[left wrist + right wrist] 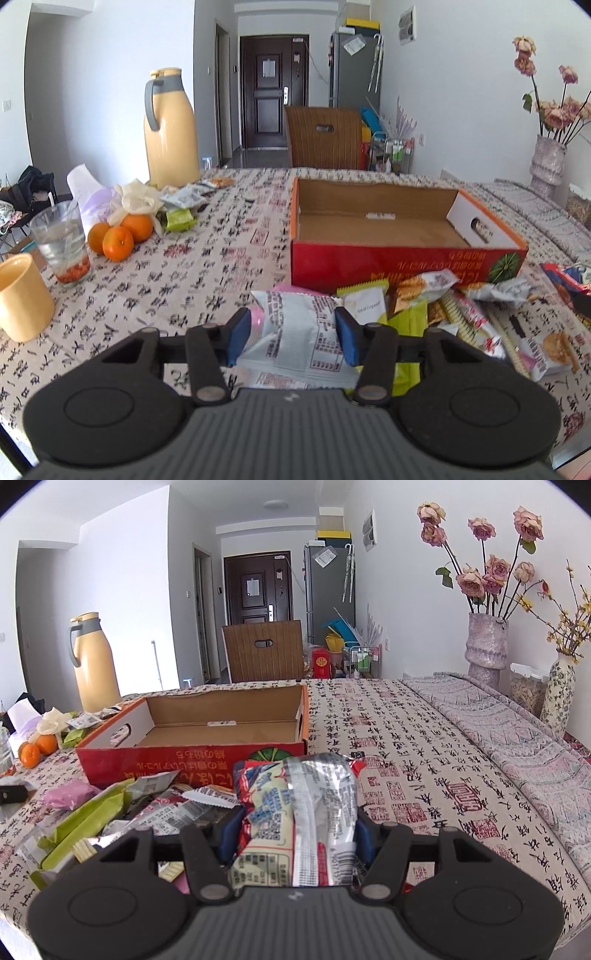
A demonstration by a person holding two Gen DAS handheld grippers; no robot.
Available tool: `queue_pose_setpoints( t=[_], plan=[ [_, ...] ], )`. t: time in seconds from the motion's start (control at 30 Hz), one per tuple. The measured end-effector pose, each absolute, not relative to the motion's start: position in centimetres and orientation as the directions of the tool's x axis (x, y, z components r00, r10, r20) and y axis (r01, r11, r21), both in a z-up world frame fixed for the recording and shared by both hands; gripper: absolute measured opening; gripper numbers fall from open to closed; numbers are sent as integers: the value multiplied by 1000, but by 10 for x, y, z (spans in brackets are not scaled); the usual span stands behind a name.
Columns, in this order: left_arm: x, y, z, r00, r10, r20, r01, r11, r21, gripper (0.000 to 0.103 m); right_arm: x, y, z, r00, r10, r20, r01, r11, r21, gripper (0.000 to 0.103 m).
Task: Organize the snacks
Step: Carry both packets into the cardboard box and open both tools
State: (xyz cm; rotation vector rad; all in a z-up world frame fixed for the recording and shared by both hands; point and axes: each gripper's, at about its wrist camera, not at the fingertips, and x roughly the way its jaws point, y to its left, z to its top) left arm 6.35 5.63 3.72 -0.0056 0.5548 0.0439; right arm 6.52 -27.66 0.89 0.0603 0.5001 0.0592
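Snack packet point(295, 812) inside right hand-held gripper point(295, 830).

The red box point(192, 760) carries yellow Chinese lettering along its near side, upside down from here, beside a round green fruit picture. The tablecloth point(424, 760) is printed all over with black calligraphy and red seal stamps. The packet point(299, 812) has a square scan code and fine print, too small to read. A white wrapper point(364, 306) shows faint slanted lettering I cannot make out.

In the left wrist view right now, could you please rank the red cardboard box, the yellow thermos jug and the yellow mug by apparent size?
1. Red cardboard box
2. Yellow thermos jug
3. Yellow mug, though nearness to the camera enlarges it.
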Motion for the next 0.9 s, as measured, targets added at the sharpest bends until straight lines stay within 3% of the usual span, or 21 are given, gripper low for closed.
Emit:
queue_pose_setpoints(
  t=[0.63, 0.9],
  plan=[
    [151, 33, 84, 890, 0, -456, -7, 1000, -13, 50, 163, -253, 43, 903, 98, -419, -95, 995, 30, 59],
    [217, 22, 79, 866, 20, -500, -28, 1000, -8, 50, 226, -232, 50, 890, 109, -442, -111, 994, 23, 59]
  ],
)
